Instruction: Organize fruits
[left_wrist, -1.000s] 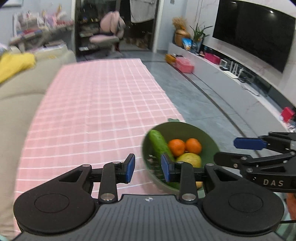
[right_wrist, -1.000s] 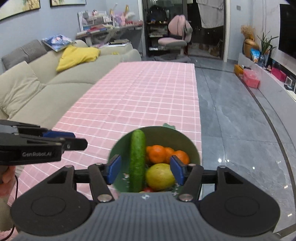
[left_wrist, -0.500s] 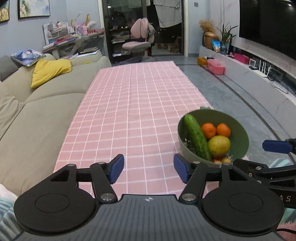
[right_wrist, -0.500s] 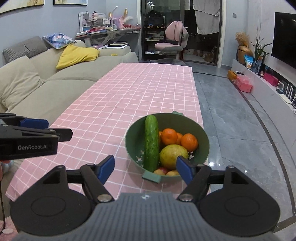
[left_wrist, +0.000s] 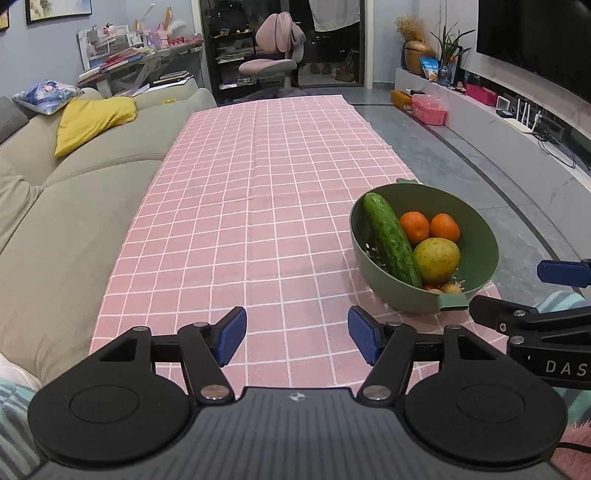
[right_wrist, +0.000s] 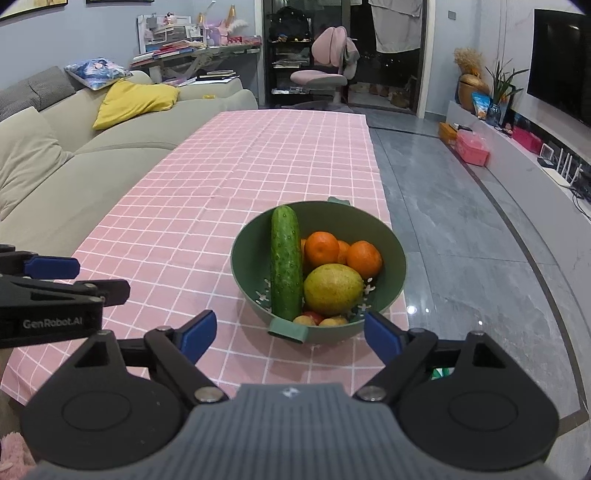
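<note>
A round dark-green plastic bowl (right_wrist: 391, 258) sits centre frame in the right wrist view, on the worktop's pink checked cloth (right_wrist: 236, 177). It holds a long green cucumber (right_wrist: 286, 262), small orange tangerines (right_wrist: 322, 248) and a yellow-green pear-like fruit (right_wrist: 332, 288). The right hand-held gripper (right_wrist: 290, 336) is opening, jaws empty, just short of the bowl. The left hand-held gripper (left_wrist: 297, 339) stands wide apart, empty, over bare cloth at lower centre.

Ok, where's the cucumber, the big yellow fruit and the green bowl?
cucumber (right_wrist: 286, 262), right wrist view, middle of its bumpy skin
yellow fruit (right_wrist: 332, 288), right wrist view, middle of its rounded top
bowl (right_wrist: 391, 271), right wrist view, bare inner wall on the right side
</note>
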